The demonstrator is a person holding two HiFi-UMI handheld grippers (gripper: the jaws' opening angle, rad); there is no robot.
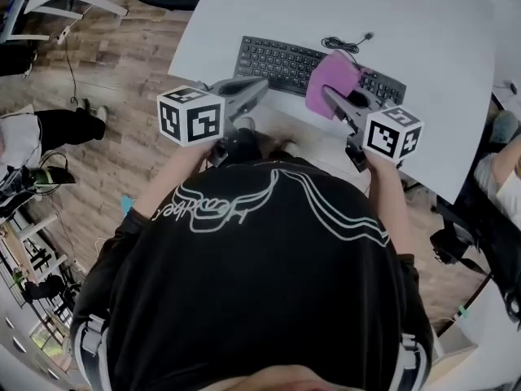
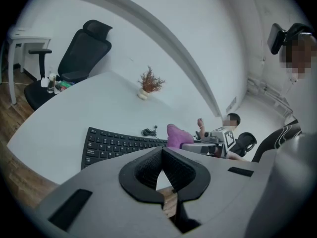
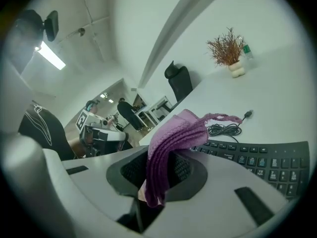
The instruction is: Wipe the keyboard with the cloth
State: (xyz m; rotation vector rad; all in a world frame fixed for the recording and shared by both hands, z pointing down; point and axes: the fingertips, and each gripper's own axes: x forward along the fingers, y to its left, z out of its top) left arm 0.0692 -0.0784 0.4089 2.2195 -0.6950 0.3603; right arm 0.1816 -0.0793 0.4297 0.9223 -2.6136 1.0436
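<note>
The right tool (image 3: 159, 175) pinches a folded purple knitted cloth (image 3: 173, 135); only its own view shows this grip clearly. The head view places the cloth over the right part of the flat black keyboard (image 1: 277, 59) on the white counter (image 1: 423, 39). The left tool (image 2: 161, 153) is pressed together.

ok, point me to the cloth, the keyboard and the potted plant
cloth (image 3: 173, 138): right gripper view, folded middle.
keyboard (image 1: 273, 62): head view, left key block.
potted plant (image 2: 148, 81): left gripper view, dried twigs.
</note>
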